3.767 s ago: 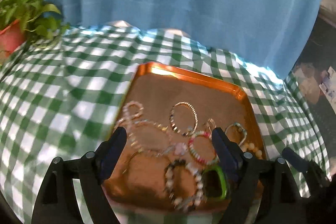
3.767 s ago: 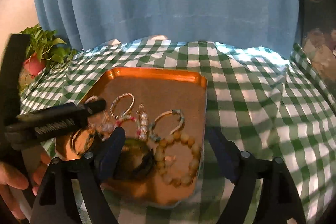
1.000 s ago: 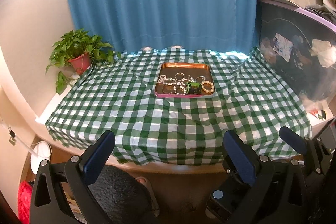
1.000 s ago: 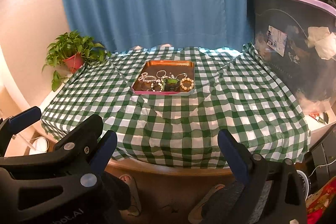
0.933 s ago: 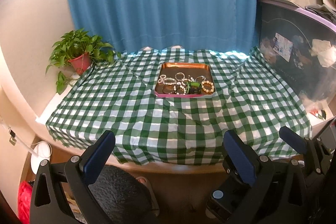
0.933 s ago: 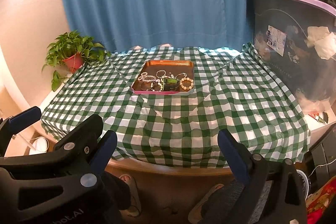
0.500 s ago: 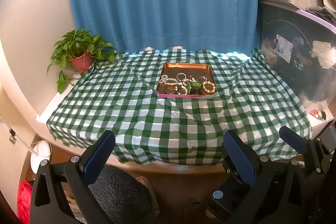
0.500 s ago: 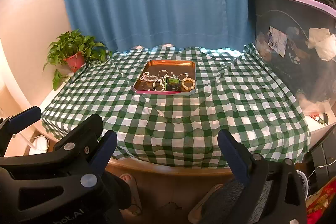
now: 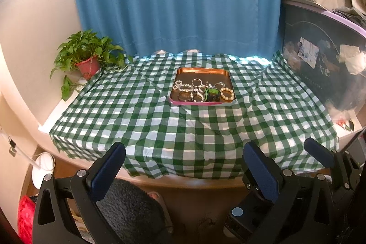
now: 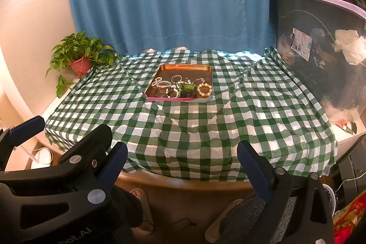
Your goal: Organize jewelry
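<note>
Both grippers had pulled far back from the shallow copper-coloured metal tray (image 9: 202, 71) since the close-up 3.8 s ago, when their fingers sat right over the jewelry; over the last second the view barely shifted. Left gripper (image 9: 183, 166) hung below the near edge of the green-and-white checked tablecloth (image 9: 141, 113), well short of the tray, jaws spread wide, nothing between them. Right gripper (image 10: 181, 162) same: jaws released, empty, below the cloth edge. Tangle of beaded and metal bracelets (image 9: 194, 89) lay bunched in the near half of the tray, with a green bangle (image 9: 211, 93) among them and a cream bead bracelet (image 9: 227, 93) at the tray's right side. Far half of the tray was bare. Potted green plant in a red pot (image 9: 88, 55) stood well left of the tray. Pieces all gathered in one tray and both tools withdrawn, so task looked finished or paused
</note>
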`<state>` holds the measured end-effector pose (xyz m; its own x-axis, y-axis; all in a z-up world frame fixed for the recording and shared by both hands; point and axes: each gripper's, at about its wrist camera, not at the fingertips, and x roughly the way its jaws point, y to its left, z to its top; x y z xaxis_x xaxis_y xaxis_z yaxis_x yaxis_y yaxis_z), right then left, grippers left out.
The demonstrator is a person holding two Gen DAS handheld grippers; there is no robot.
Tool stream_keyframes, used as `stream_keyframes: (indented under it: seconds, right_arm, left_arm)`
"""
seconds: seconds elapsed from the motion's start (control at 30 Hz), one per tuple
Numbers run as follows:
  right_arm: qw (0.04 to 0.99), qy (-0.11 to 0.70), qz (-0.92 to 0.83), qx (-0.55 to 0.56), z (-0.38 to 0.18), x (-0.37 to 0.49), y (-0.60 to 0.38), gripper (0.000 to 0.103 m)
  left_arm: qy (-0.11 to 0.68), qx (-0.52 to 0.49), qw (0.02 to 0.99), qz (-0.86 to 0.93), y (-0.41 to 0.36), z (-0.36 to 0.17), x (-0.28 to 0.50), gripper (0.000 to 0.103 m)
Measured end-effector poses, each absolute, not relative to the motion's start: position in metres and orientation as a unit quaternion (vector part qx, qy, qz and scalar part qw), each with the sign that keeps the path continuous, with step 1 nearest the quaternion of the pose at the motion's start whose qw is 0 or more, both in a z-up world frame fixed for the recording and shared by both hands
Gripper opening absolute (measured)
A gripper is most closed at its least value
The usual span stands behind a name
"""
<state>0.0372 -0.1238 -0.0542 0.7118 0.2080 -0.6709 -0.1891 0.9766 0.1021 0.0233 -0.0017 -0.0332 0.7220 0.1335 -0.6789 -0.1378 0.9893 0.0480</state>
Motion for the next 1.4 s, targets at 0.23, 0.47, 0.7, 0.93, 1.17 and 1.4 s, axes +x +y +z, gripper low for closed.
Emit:
stream_keyframes:
  seconds: [0.23,0.47,0.7,0.93,1.17,1.4]
  right_arm:
    - [0.924,0.366,0.107,0.013,-0.0538,0.0375,-0.1240,0.096]
    - [0.925,0.365,0.107,0.014,-0.0544,0.0372,-0.1241,0.096]
    - [0.925,0.365,0.109,0.013,-0.0543,0.0377,-0.1241,0.096]
    - [0.924,0.366,0.109,0.013,-0.0552,0.0365,-0.1245,0.096]
    - [0.924,0.366,0.108,0.014,-0.0548,0.0363,-0.1235,0.096]
    - [0.924,0.366,0.108,0.013,-0.0541,0.0359,-0.1245,0.096]
  left_arm:
    - [0.366,-0.004,0.927,0.074,-0.0011,-0.0333,0.0217,0.102]
    - [0.366,-0.003,0.928,0.074,-0.0012,-0.0334,0.0216,0.102]
    - [0.366,-0.003,0.928,0.074,-0.0009,-0.0333,0.0218,0.102]
    - [0.366,-0.002,0.928,0.074,-0.0014,-0.0336,0.0214,0.102]
    - [0.366,-0.001,0.928,0.073,-0.0023,-0.0347,0.0232,0.102]
    - [0.366,-0.002,0.928,0.075,-0.0042,-0.0334,0.0209,0.102]
